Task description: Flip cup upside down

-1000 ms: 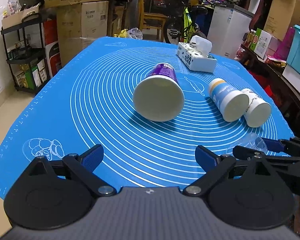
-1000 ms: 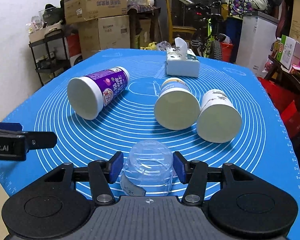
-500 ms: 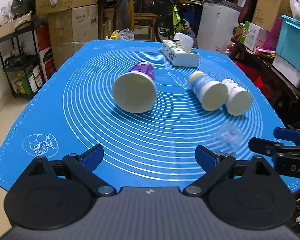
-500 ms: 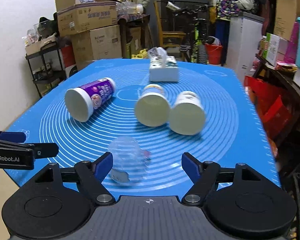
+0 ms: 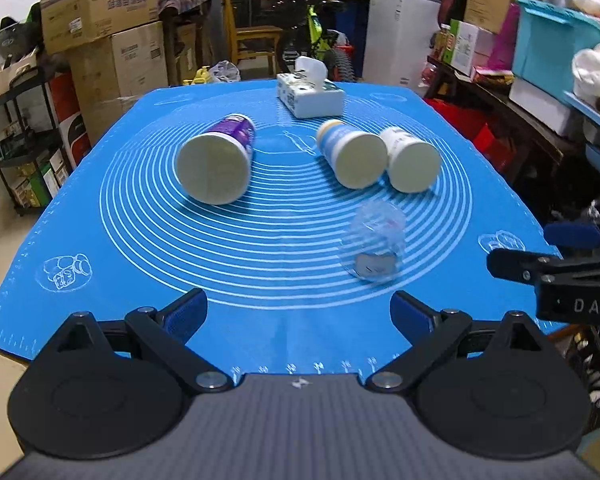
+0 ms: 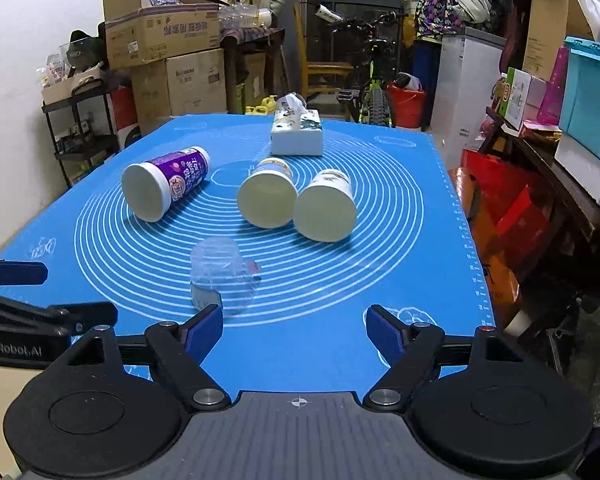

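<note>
Clear cup (image 6: 222, 274) sitting mouth-down at lower centre, both grippers' fingers (image 6: 204, 330) gaping empty; flip looking finished

Surface: blue mat (image 6: 400, 280)
Upside down: clear cup (image 6: 220, 272)
On sides: purple cup (image 6: 168, 184), two white cups (image 6: 266, 194) (image 6: 326, 204)
Far end: tissue box (image 6: 297, 136)

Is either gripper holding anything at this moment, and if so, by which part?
Nothing is held. The left gripper and right gripper are both open and empty; the clear plastic cup sits free on the blue mat.
</note>
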Tool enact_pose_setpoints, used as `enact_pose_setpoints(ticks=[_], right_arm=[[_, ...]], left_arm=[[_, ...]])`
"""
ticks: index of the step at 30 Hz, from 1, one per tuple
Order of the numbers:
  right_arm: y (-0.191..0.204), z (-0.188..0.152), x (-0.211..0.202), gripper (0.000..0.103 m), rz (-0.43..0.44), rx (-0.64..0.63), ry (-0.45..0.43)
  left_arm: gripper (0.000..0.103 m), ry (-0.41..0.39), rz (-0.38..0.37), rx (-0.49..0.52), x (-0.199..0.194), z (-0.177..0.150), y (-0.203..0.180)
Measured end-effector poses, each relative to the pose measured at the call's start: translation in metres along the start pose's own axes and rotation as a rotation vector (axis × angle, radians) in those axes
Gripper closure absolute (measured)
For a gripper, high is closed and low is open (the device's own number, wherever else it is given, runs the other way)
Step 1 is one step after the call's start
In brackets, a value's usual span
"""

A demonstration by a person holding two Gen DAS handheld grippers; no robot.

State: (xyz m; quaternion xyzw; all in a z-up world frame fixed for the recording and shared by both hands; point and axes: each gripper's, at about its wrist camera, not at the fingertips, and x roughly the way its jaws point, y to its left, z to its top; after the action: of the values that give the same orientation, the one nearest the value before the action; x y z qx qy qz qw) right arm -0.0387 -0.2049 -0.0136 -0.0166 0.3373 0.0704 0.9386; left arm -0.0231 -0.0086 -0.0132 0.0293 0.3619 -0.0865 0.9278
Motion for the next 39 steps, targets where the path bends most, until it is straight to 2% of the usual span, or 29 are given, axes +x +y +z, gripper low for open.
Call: enact_pose_setpoints(ticks=[16, 39], right_arm=[[-0.009, -0.010, -0.009, 0.021, -0.020, 0.007, 0.020], [-0.009, -0.013, -0.005, 0.021, -0.023, -0.001, 0.038]], left_arm=[[0.006, 0.013, 0.000, 0.029, -0.002, -0.004, -0.016], [0.006, 0.026, -0.001, 0.034, 0.001, -0.005, -0.016]])
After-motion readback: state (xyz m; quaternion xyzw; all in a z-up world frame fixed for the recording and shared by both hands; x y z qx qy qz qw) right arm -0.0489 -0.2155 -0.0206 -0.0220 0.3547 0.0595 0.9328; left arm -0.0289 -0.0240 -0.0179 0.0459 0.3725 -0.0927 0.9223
